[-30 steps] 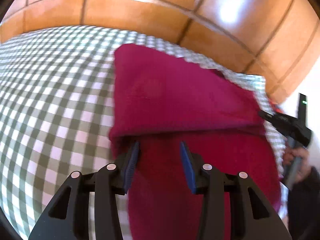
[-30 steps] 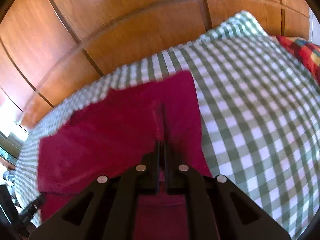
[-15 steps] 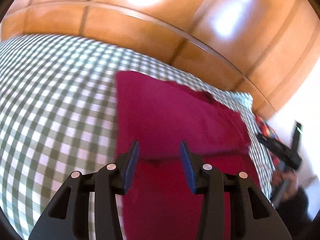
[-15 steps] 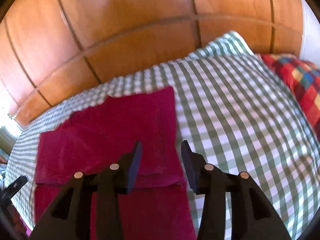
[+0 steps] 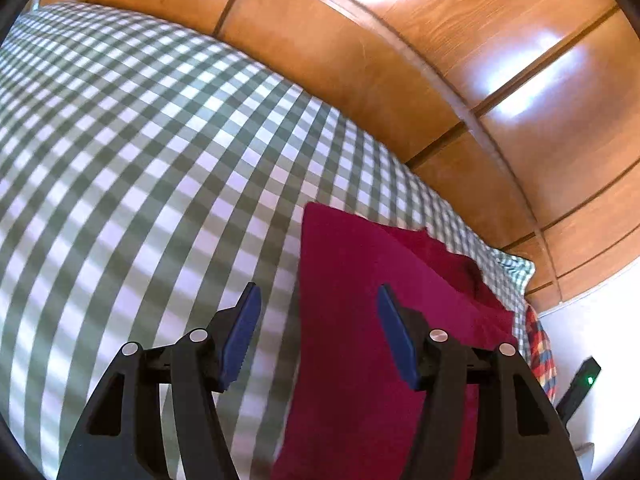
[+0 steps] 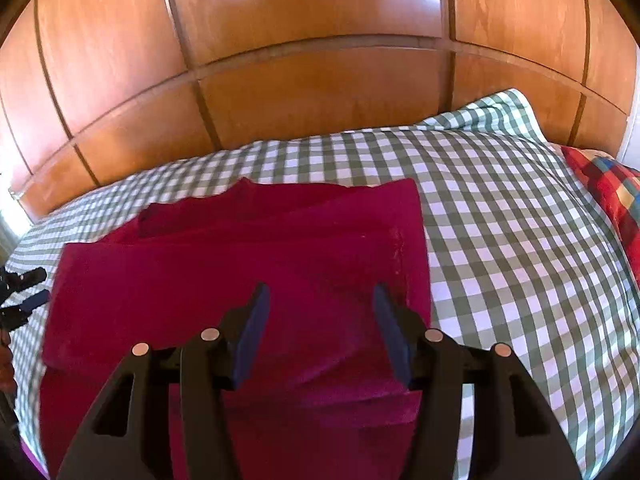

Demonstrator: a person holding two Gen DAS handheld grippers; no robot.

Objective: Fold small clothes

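Observation:
A dark red garment (image 6: 248, 264) lies flat on the green-and-white checked bedcover (image 6: 500, 216), its far part folded over the near part. My right gripper (image 6: 320, 320) is open and empty, held above the garment's right half. In the left wrist view the garment (image 5: 360, 320) fills the lower right. My left gripper (image 5: 318, 320) is open and empty, above the garment's left edge where it meets the bedcover (image 5: 140, 160). The left gripper's tips also show at the far left of the right wrist view (image 6: 24, 292).
A glossy wooden headboard (image 6: 320, 80) runs behind the bed. A red, blue and yellow patchwork cloth (image 6: 612, 196) lies at the bed's right edge. In the left wrist view it (image 5: 540, 344) shows beyond the garment, with the right gripper's black body (image 5: 578, 388) beside it.
My right gripper let go of the garment's folded edge, opened and drew back. My left gripper pulled back and swung left. The fold now rests on the garment.

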